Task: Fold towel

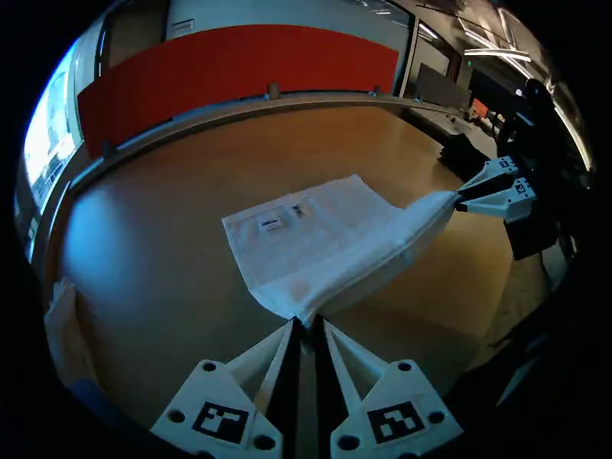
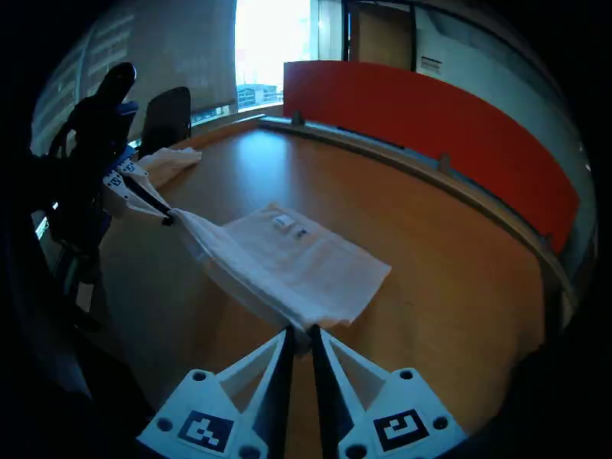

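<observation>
In my left gripper view, the left gripper (image 1: 307,325) has its two fingers drawn tight on the near corner of the white towel (image 1: 321,237). The cloth is pinched between the tips and raised a little off the wooden table (image 1: 153,252). Across the cloth, on the right of that view, I see the right gripper (image 1: 459,201) clamped on another corner. That edge is pulled up, so the fabric sags between the two grips. The far part of the towel lies flat near the middle of the table, with small tags (image 1: 268,223) showing on its upper face.

In the right gripper view, I see the right gripper (image 2: 301,333) at the bottom, its fingers squeezed together on its corner of the towel (image 2: 298,264). The lifted edge runs from there to the left gripper (image 2: 167,219) on the left; the person (image 2: 92,145) holding it is only a dark shape to me. A second white cloth (image 2: 170,161) lies crumpled near the table's edge, close to a dark chair (image 2: 164,115) and well apart from the towel. A red partition (image 2: 428,115) stands along the table's far side — behind it I can make out little
</observation>
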